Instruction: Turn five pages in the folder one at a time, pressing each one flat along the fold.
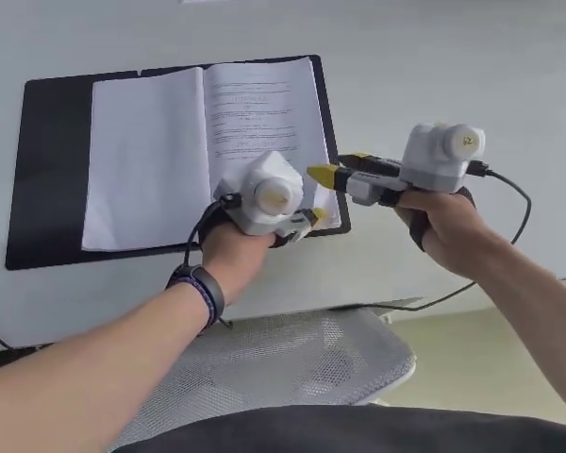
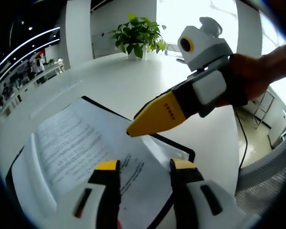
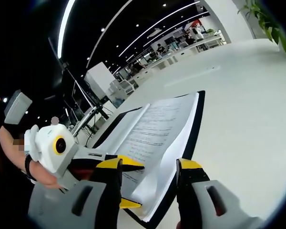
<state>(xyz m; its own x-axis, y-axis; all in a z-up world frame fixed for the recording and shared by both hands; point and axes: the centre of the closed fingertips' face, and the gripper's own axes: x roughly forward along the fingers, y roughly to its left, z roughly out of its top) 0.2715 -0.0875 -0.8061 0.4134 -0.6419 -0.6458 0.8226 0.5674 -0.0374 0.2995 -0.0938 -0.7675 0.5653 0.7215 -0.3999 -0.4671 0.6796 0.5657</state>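
1. The left hand (image 1: 231, 241) held the left claw (image 2: 145, 167) over the folder's near right corner, jaws apart and empty. The right hand (image 1: 448, 226) aimed the right claw (image 3: 150, 167) leftward at it, jaws also apart.
2. The folder (image 1: 47, 170) lay open on the desk (image 1: 453, 57) ahead of both claws, its spine running away from the person.
3. It had a black cover, with a blank page (image 1: 146, 156) to the left of the left claw and a printed page (image 1: 259, 109) beneath it.

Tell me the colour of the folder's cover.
The folder cover is black, seen best in the head view, framing the white pages.
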